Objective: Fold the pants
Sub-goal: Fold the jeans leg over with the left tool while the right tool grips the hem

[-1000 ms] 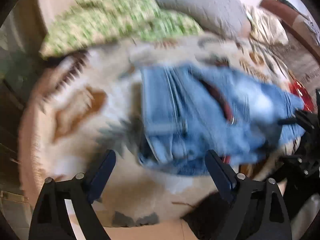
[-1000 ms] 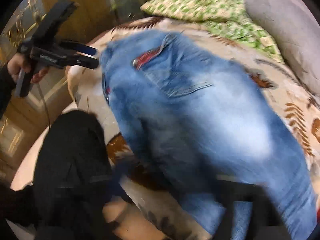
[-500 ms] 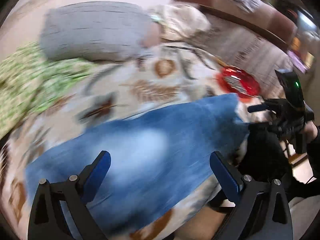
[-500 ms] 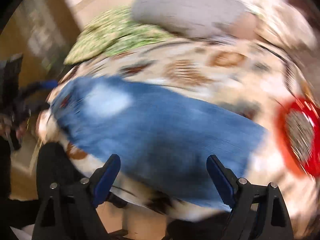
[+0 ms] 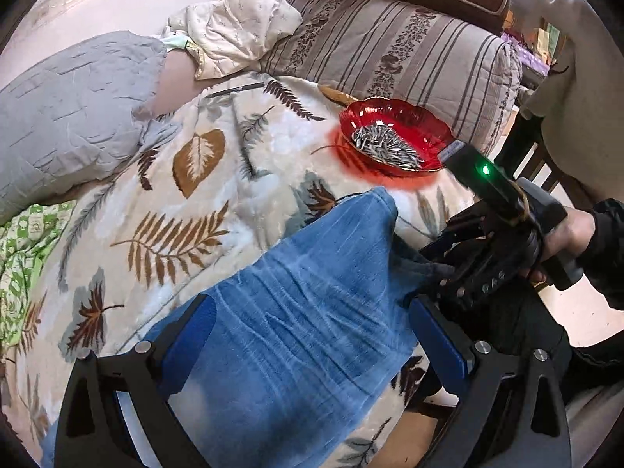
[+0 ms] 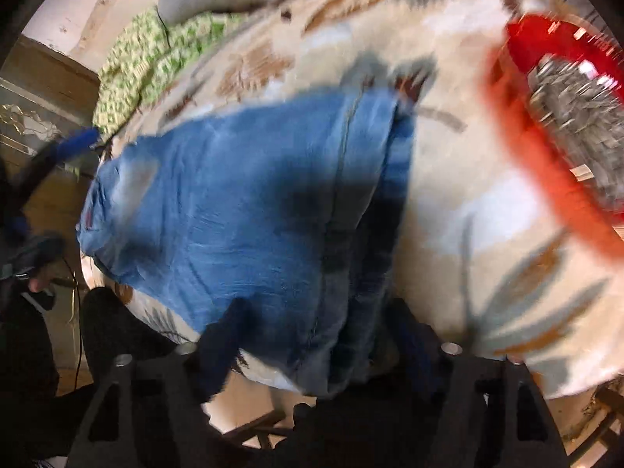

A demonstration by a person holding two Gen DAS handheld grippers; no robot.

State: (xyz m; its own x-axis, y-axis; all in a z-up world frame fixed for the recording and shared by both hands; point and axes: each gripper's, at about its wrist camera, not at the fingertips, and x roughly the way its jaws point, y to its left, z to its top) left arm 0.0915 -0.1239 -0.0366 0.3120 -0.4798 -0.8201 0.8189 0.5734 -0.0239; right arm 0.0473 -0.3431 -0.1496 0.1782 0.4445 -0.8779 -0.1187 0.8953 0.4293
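The jeans [image 5: 312,312] lie flat on the leaf blanket [image 5: 202,179], long way running from left to right. The left tongs [image 5: 312,335] hover wide open above the middle. The right tongs [image 6: 316,347] have just been closing over the leg end, which sits between them. The right hand is nearer that end. A red bowl [image 5: 394,140] sits close by.

The pants [image 5: 312,312] are lying on the blanket [image 5: 218,179], near its front edge. The bowl [image 5: 394,136] is sitting on the blanket behind the pants. The pillow [image 5: 66,109] is lying far left of the bowl.
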